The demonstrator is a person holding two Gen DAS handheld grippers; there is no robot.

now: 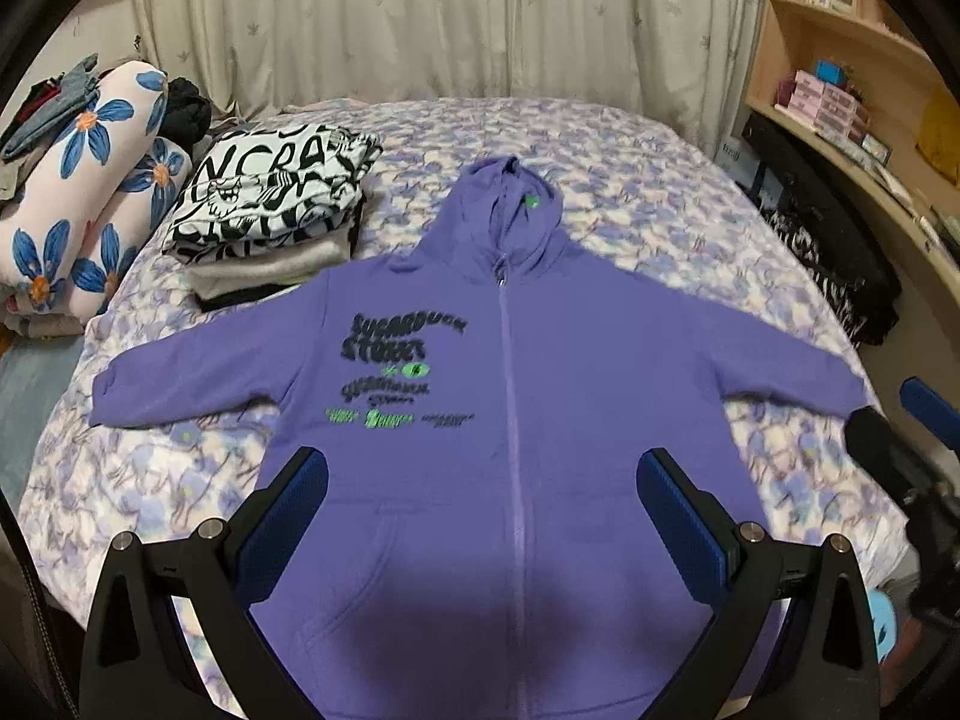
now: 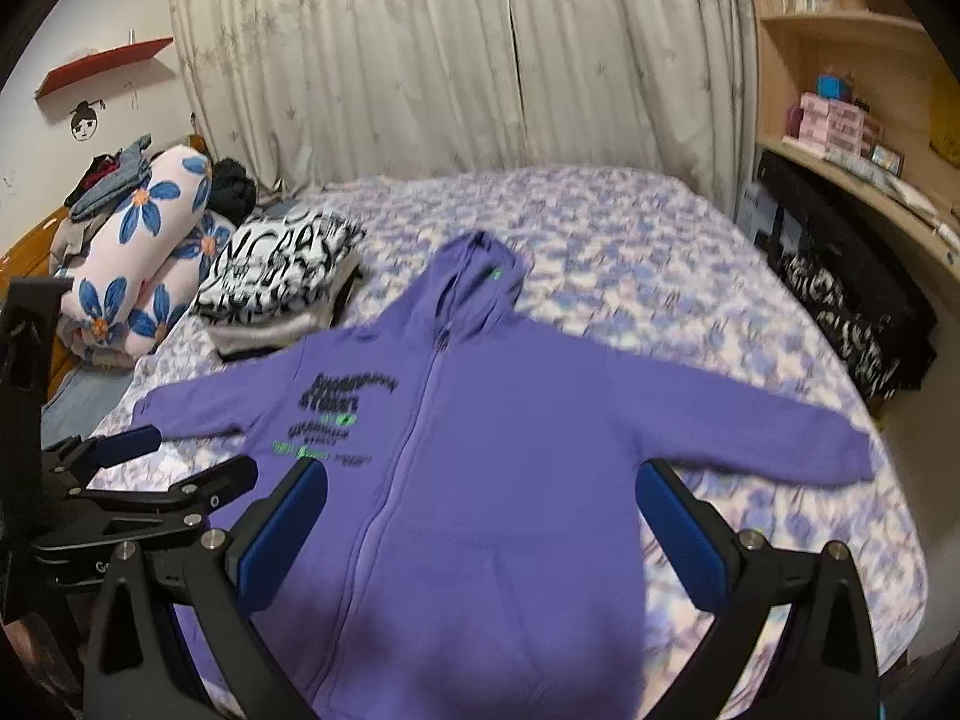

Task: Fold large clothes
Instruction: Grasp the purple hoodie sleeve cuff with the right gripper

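A purple zip hoodie point(image 1: 510, 396) lies face up and spread flat on the bed, sleeves out to both sides, hood pointing away; it also shows in the right wrist view point(image 2: 492, 450). My left gripper point(image 1: 480, 480) is open and empty, held above the hoodie's lower front. My right gripper point(image 2: 480, 492) is open and empty, above the hoodie's lower right half. The left gripper also shows at the left edge of the right wrist view point(image 2: 144, 468), and the right gripper at the right edge of the left wrist view point(image 1: 900, 420).
A stack of folded clothes point(image 1: 276, 222) with a black-and-white top sits on the bed point(image 1: 660, 180) left of the hood. Rolled flowered bedding point(image 1: 90, 180) lies at the far left. Black patterned fabric point(image 1: 840, 276) and wooden shelves point(image 1: 852, 60) stand at the right.
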